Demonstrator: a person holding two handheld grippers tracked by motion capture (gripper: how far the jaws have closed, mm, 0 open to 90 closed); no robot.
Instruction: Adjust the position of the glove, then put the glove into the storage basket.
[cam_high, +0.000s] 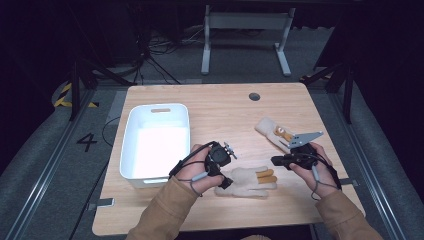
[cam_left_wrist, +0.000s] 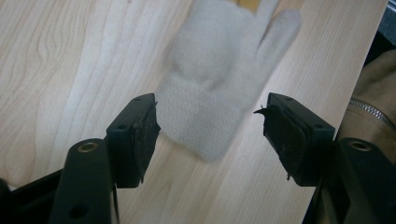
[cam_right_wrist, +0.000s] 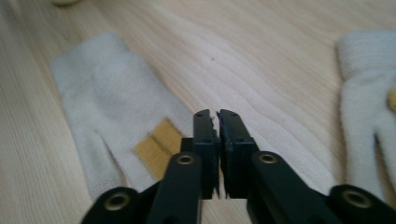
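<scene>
Two cream knitted gloves with yellow fingertips lie on the wooden table (cam_high: 220, 110). The near glove (cam_high: 247, 181) (cam_left_wrist: 219, 79) (cam_right_wrist: 112, 88) lies flat between my hands, cuff to the left. My left gripper (cam_high: 226, 172) (cam_left_wrist: 210, 126) hovers open over its cuff, jaws wide apart and not touching the wool. My right gripper (cam_high: 275, 161) (cam_right_wrist: 218, 116) points left just above the glove's yellow fingertips (cam_right_wrist: 159, 142). Its jaws stand almost together with only a thin slit and nothing between them. The far glove (cam_high: 272, 131) (cam_right_wrist: 369, 107) lies behind my right hand.
A white plastic bin (cam_high: 131, 135) stands at the table's left side, close to my left hand. A round grey cable port (cam_high: 254, 96) sits near the far edge. Beyond the table are a dark floor, cables and a white frame (cam_high: 245, 22).
</scene>
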